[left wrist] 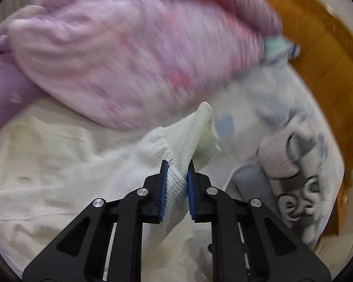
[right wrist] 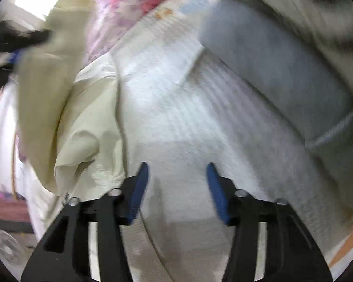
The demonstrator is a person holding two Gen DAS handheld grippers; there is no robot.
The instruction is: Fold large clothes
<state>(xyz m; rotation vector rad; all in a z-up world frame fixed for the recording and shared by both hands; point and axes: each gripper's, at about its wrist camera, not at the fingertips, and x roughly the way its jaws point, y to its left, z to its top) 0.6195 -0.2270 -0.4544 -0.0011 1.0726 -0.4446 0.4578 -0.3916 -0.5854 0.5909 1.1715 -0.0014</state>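
My left gripper (left wrist: 178,166) is shut on a fold of a pale cream waffle-knit garment (left wrist: 153,155), which it lifts off the white bed surface (left wrist: 35,164). The same garment hangs at the left of the right wrist view (right wrist: 82,108), held up by the other gripper, a dark blur at the far left. My right gripper (right wrist: 177,169) is open and empty, its blue pads (right wrist: 141,188) apart over the white quilted surface (right wrist: 171,108) just right of the garment's edge.
A pink and purple blanket (left wrist: 120,54) is bunched behind the garment. A grey and white printed cloth with letters (left wrist: 298,176) lies at the right, also seen in the right wrist view (right wrist: 282,70). A wooden floor (left wrist: 322,54) shows beyond the bed edge.
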